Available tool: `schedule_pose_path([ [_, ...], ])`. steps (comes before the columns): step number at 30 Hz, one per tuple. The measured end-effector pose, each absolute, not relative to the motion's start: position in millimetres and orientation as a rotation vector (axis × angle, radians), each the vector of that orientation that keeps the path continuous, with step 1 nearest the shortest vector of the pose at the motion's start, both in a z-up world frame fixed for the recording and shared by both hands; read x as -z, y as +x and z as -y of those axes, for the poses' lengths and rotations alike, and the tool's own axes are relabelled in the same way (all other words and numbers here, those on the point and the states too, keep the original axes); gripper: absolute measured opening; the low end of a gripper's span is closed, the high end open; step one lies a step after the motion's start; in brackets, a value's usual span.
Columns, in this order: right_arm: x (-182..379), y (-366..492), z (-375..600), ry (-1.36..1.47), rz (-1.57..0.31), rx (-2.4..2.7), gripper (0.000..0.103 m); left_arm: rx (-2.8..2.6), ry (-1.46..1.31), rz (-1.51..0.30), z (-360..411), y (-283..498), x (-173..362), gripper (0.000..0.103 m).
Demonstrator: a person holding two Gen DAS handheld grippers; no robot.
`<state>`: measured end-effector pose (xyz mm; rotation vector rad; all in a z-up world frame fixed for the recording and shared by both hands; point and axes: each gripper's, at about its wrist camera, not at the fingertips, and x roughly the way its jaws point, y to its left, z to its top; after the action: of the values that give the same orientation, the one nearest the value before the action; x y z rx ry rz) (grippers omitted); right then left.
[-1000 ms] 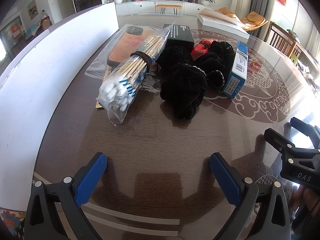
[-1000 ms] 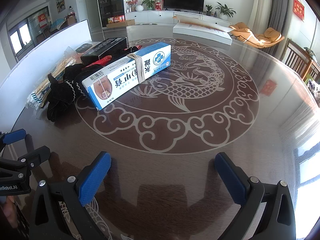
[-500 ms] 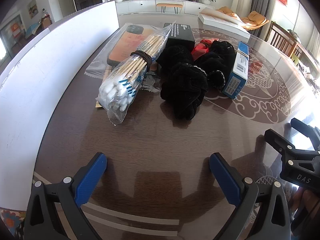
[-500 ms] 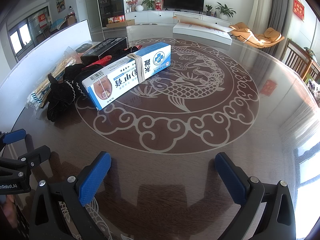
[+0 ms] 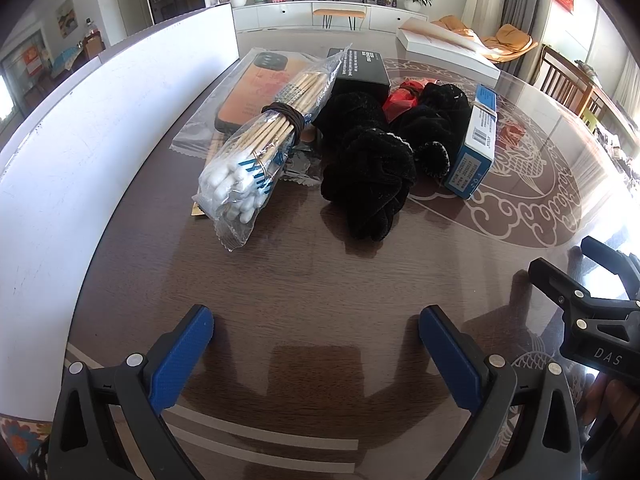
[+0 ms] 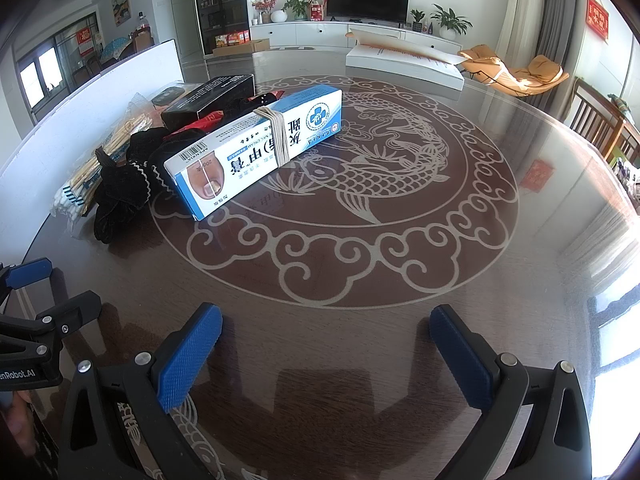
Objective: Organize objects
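Observation:
A pile of items lies on the dark round table (image 5: pixel 280 280): a bag of cotton swabs (image 5: pixel 264 140) bound with a hair tie, black velvet scrunchies (image 5: pixel 368 168), a blue and white cream box (image 5: pixel 476 140) with a rubber band, a black box (image 5: pixel 360 68), a bagged orange phone case (image 5: pixel 256 92) and a red packet (image 5: pixel 400 98). The box (image 6: pixel 256 148), scrunchies (image 6: pixel 120 188) and swabs (image 6: pixel 88 176) also show in the right wrist view. My left gripper (image 5: pixel 316 356) is open and empty, short of the pile. My right gripper (image 6: pixel 326 356) is open and empty over the table's pattern.
A white board (image 5: pixel 80 140) stands along the table's left side. A flat white box (image 6: pixel 404 64) lies at the far edge. A small red card (image 6: pixel 538 176) lies at the right. Chairs (image 6: pixel 600 128) stand beyond the table.

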<state>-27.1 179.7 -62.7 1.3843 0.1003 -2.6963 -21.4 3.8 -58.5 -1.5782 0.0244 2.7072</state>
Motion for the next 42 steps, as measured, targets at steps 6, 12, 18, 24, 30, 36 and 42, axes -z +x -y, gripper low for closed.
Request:
schedule_pose_path([
  [6,63,-27,-180,1.384,-0.100,2.696,0.103,-2.708,-1.579,-0.023,-3,-21,59,0.103],
  [12,63,-27,-179,1.384,-0.101,2.696,0.103,-2.708,-1.579,-0.023,-3,-21,59,0.103],
  [18,63,-27,-180,1.384,-0.101,2.696,0.103,-2.708,-1.579,-0.023,-2,-20,59,0.103],
  [24,63,-27,-179,1.384,-0.101,2.696,0.103,-2.700,-1.573,0.019,-1,-20,57,0.103],
  [30,63,-27,-180,1.384,-0.101,2.696,0.103,-2.685,-1.524,0.261,20,-16,52,0.103],
  [36,63,-27,-179,1.383,-0.101,2.696,0.103,-2.694,-1.450,0.436,34,-13,46,0.103],
  [42,63,-27,-179,1.383,-0.101,2.696,0.103,-2.749,-1.329,0.393,32,-9,32,0.103],
])
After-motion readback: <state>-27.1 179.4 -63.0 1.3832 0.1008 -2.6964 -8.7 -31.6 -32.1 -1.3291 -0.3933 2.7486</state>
